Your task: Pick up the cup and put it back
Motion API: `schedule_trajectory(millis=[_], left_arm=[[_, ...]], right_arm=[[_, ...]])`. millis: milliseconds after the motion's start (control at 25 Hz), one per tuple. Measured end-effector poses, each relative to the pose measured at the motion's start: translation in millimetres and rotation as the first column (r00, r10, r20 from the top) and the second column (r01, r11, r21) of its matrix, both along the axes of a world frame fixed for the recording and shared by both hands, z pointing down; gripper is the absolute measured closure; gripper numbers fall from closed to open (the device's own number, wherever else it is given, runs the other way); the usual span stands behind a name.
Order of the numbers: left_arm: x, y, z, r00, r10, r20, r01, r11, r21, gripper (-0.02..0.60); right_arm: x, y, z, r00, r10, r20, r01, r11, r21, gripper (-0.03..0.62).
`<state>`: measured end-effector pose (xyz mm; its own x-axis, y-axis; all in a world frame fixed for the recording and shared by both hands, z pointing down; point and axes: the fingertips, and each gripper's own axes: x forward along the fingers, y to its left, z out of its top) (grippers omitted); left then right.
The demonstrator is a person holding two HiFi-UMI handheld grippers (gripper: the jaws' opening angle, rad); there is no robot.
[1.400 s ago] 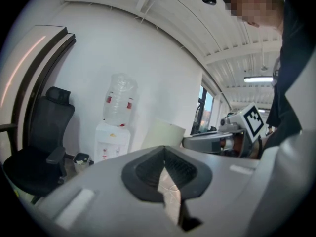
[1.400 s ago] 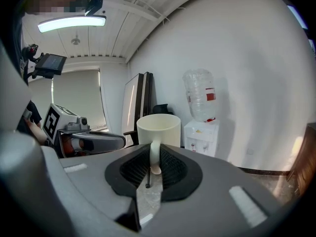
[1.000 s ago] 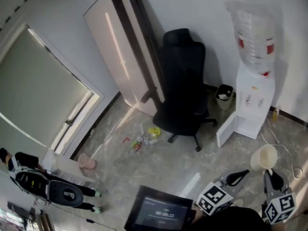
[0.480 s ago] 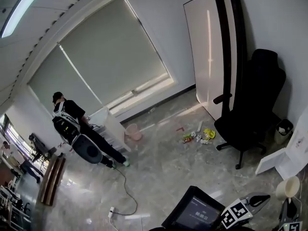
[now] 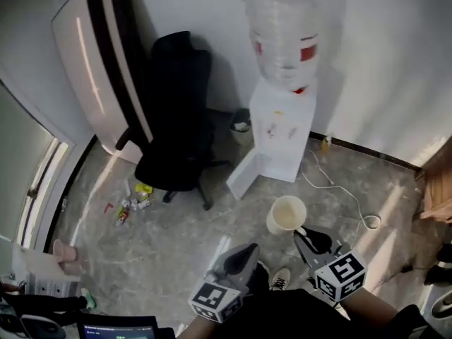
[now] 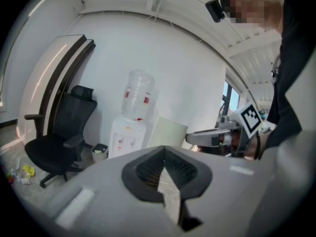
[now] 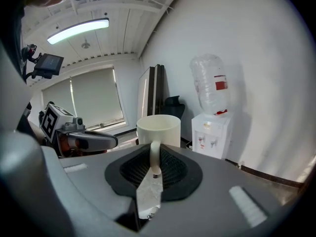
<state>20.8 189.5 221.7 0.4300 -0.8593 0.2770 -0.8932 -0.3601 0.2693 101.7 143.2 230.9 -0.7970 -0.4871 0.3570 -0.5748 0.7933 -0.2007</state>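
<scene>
The right gripper (image 7: pixel 154 168) is pinching the handle of the cup (image 7: pixel 158 128) between its jaws, which are standing narrow, closed onto that thin loop. The cup is sitting upright out past the jaw tips, its long axis standing vertical, its mouth facing up and its handle pointing straight back into the gripper. From the head view the cup (image 5: pixel 286 214) is hanging in the air above the floor (image 5: pixel 176 239), resting on nothing, with the right gripper (image 5: pixel 305 233) just behind it.

The left gripper (image 6: pixel 165 168) is showing its jaws pressed together with nothing between them. It (image 5: pixel 247 250) is hovering beside the right one, apart from the cup, which is appearing pale and upright off to its right (image 6: pixel 170 132).

Beyond the cup a white water dispenser (image 5: pixel 282 129) is standing against the wall, carrying a clear bottle (image 5: pixel 282 37), with its lower door (image 5: pixel 247 171) swinging open toward the floor. A small bin (image 5: pixel 241 124) is sitting between the dispenser and a black office chair (image 5: pixel 176 111). A tall white cabinet (image 5: pixel 92 69) is leaning in the corner behind the chair. A white cable (image 5: pixel 339 193) is trailing across the floor from the dispenser's right side, and scraps of litter (image 5: pixel 134 200) are lying near the chair's base. Nothing is standing between the cup and the dispenser.
</scene>
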Motion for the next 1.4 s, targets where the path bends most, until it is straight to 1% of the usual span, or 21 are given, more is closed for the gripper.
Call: schedule_trajectory(millis=[40, 120, 160, 280, 440, 560, 640, 720, 800, 920, 1000, 1080, 1240, 1320, 1400], left_arm=[[10, -9, 10, 1.0, 0.015, -0.019, -0.015, 1.0, -0.007, 0.578], [33, -30, 28, 0.995, 0.072, -0.072, -0.074, 0.997, -0.022, 0.578], [40, -43, 30, 0.991, 0.097, -0.093, -0.099, 0.995, -0.025, 0.578], [41, -81, 18, 0.983, 0.136, -0.122, -0.139, 0.99, -0.017, 0.578], [30, -123, 17, 0.97, 0.19, -0.15, -0.191, 0.982, 0.008, 0.578], [14, -148, 28, 0.963, 0.229, -0.144, -0.228, 0.973, 0.021, 0.578], [1, -163, 38, 0.964, 0.231, -0.132, -0.233, 0.973, 0.004, 0.578], [-11, -177, 44, 0.968, 0.215, -0.13, -0.219, 0.975, -0.019, 0.578], [-20, -189, 43, 0.974, 0.189, -0.128, -0.196, 0.98, -0.043, 0.578], [-27, -204, 46, 0.98, 0.154, -0.129, -0.164, 0.984, -0.076, 0.578], [-31, -213, 54, 0.985, 0.119, -0.128, -0.133, 0.986, -0.1, 0.578], [-32, -221, 62, 0.989, 0.078, -0.122, -0.092, 0.99, -0.108, 0.578], [-25, -244, 78, 0.994, -0.022, -0.103, 0.01, 0.993, -0.115, 0.578], [-20, -257, 82, 0.994, -0.077, -0.079, 0.067, 0.99, -0.126, 0.578], [-16, -268, 87, 0.992, -0.122, -0.042, 0.116, 0.985, -0.131, 0.578]], right_arm=[[14, -9, 6, 1.0, 0.027, -0.011, -0.027, 1.0, -0.013, 0.543], [46, -29, 13, 0.994, 0.099, -0.046, -0.1, 0.995, -0.026, 0.543], [58, -39, 15, 0.988, 0.138, -0.064, -0.14, 0.99, -0.027, 0.543], [75, -64, 15, 0.967, 0.237, -0.094, -0.24, 0.971, -0.021, 0.542], [78, -106, 11, 0.94, 0.318, -0.121, -0.321, 0.947, -0.006, 0.543], [72, -139, 10, 0.923, 0.364, -0.124, -0.365, 0.931, 0.008, 0.543], [63, -157, 8, 0.917, 0.382, -0.117, -0.383, 0.924, 0.02, 0.543], [56, -171, 9, 0.917, 0.381, -0.115, -0.381, 0.924, 0.02, 0.543], [51, -181, 14, 0.926, 0.355, -0.13, -0.356, 0.934, 0.02, 0.543], [44, -197, 26, 0.942, 0.293, -0.164, -0.293, 0.956, 0.023, 0.543], [41, -209, 35, 0.953, 0.252, -0.169, -0.254, 0.967, 0.009, 0.543], [36, -223, 45, 0.968, 0.195, -0.16, -0.2, 0.98, -0.013, 0.543], [30, -253, 67, 0.99, 0.024, -0.142, -0.031, 0.998, -0.047, 0.543], [30, -268, 83, 0.987, -0.08, -0.137, 0.073, 0.996, -0.053, 0.543], [32, -281, 100, 0.973, -0.177, -0.146, 0.17, 0.984, -0.058, 0.543]])
